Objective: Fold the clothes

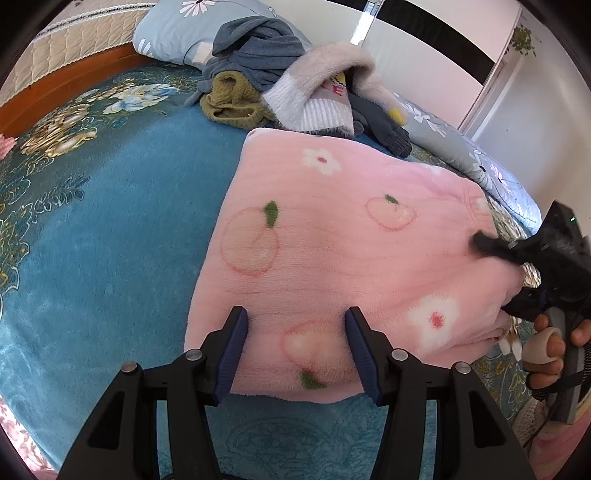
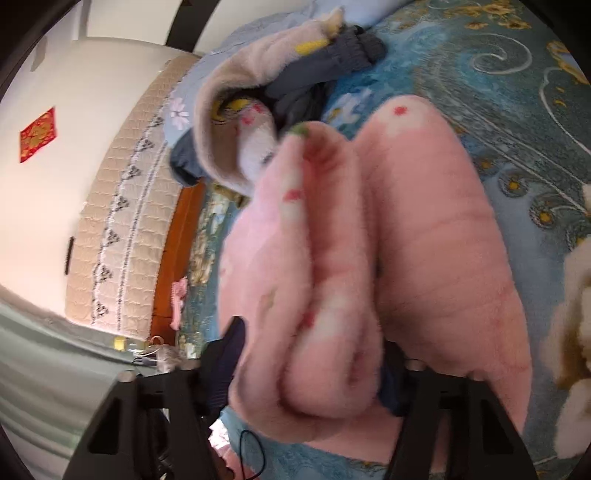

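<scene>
- The blue bedspread [image 1: 110, 240] lies bare left of the pink garment [image 1: 332, 251]: open room there.
- Behind the garment, a clothes pile [image 1: 280, 85] touches its far edge and blocks that side.
- Pillows [image 1: 480, 166] line the far right corner, just beside the pile.
- The right gripper [image 1: 491, 245] and the hand [image 1: 550, 350] holding it crowd the garment's right edge.
- The strip of bedspread in front of the garment is taken up by the left gripper [image 1: 295, 332].
- A headboard [image 2: 122, 221] closes off the bed's end.

Home bedroom, bed [image 1: 92, 229], pillow [image 1: 177, 33], headboard [image 2: 122, 236]
</scene>
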The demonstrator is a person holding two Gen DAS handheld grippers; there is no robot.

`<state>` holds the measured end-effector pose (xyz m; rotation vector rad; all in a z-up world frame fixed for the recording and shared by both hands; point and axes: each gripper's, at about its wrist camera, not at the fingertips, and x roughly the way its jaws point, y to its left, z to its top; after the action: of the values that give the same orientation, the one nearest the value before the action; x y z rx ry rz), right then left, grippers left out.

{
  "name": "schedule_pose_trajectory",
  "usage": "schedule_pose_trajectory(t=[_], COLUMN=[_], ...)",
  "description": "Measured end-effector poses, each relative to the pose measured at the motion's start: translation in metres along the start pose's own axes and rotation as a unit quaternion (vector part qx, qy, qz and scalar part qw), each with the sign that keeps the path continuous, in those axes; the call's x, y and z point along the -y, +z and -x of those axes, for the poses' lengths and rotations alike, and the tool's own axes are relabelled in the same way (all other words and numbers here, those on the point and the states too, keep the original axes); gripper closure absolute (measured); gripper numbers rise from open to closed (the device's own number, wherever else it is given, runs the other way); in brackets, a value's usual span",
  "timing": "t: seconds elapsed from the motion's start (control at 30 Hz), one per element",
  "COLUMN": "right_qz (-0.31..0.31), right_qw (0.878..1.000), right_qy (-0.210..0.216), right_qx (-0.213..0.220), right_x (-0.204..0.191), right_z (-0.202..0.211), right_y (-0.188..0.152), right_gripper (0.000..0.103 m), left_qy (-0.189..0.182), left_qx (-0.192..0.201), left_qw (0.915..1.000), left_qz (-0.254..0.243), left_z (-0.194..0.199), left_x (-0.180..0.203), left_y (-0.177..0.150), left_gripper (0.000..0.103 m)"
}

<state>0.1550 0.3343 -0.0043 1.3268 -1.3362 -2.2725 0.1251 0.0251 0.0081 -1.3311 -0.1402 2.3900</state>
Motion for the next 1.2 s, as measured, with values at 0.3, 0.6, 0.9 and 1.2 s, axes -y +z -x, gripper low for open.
schedule_pose_trajectory(t=[0.3,0.6,0.9,1.2], right_qz=[0.056,0.034,-0.004,0.033], right_qw=[0.995,0.995,0.997,0.980], right_qy=[0.041,-0.002,0.004,-0.097], right_qx=[0.077,0.091,0.071,0.171], right_x=[-0.038,0.011,0.043,0.019], right_z=[0.043,0.069,0.059,0.119], right_y=[0.009,-0.001,-0.005,0.008], right_gripper=[0.073,0.073,0.069,0.068], left_qy=[-0.032,-0.076,-0.080,-0.050], left_qx=[0.006,0.003,-0.009,0.036], left_qw=[0.9993,0.9971,0.9967,0.9978], left_qz=[0.018,-0.002,0.005,0.024], left_z=[0.009,0.013,0.010,0.035], left_x=[0.002,0.020,0.016,-0.008], left_y=[0.011,0.009,0.007,0.031], left_gripper=[0.047,0.047,0.047,0.047])
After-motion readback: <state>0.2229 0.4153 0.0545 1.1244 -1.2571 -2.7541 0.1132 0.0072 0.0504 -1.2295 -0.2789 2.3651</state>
